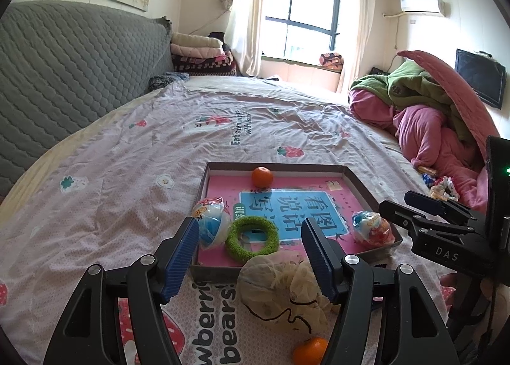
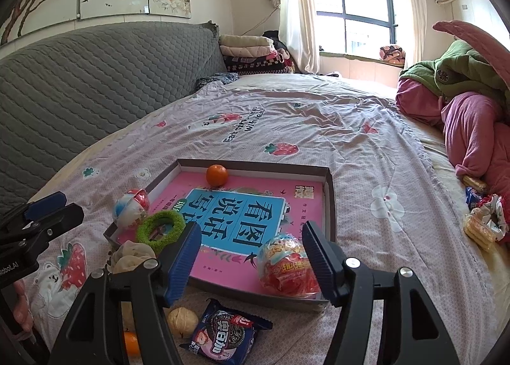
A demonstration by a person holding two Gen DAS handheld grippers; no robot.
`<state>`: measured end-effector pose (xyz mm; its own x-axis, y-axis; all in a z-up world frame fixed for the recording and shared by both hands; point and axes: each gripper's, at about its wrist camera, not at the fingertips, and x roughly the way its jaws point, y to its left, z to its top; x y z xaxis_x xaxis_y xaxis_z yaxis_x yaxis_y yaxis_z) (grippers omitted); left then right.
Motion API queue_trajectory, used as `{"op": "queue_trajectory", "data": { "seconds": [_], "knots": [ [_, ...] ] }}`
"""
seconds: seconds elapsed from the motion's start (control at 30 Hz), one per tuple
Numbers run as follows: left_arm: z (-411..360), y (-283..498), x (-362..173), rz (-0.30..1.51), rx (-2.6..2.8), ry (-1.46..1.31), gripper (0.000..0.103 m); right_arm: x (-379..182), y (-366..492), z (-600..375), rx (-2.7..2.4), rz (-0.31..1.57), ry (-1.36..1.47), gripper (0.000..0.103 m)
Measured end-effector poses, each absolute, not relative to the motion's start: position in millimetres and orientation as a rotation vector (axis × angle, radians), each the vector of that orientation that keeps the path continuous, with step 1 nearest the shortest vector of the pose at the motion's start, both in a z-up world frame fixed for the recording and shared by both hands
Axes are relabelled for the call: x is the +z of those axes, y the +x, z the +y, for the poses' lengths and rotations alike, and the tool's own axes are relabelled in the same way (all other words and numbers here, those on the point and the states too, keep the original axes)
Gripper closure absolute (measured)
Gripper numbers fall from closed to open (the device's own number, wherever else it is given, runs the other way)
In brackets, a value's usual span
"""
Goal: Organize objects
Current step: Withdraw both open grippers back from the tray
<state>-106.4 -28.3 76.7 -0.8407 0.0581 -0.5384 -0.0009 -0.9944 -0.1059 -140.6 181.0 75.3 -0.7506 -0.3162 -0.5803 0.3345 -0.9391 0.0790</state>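
Shallow box (image 1: 357,185) on the bed, both your grippers poised at its near edge.
Your left gripper (image 1: 250,261) stands wide, empty, over the mesh pouch (image 1: 277,288); green ring (image 1: 253,234) just beyond. Your right gripper (image 2: 251,264) is wide too, the red capsule toy (image 2: 287,266) beside its right finger, not clearly gripped. Sheet reads "bears".

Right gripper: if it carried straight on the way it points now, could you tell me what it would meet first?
Most likely the red wrapped toy ball in the near corner of the tray; it sits just ahead between the open right gripper fingers, though depth is uncertain.
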Motion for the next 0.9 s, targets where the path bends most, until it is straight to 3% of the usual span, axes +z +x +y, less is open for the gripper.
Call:
{"op": "queue_trajectory", "data": {
  "seconds": [0.9],
  "knots": [
    [-17.2, -77.5, 96.7, -0.075, 3.002, -0.831, 0.035, 81.9, -128.7, 176.6, -2.642, 0.074, 0.814, 0.031]
  ]
}}
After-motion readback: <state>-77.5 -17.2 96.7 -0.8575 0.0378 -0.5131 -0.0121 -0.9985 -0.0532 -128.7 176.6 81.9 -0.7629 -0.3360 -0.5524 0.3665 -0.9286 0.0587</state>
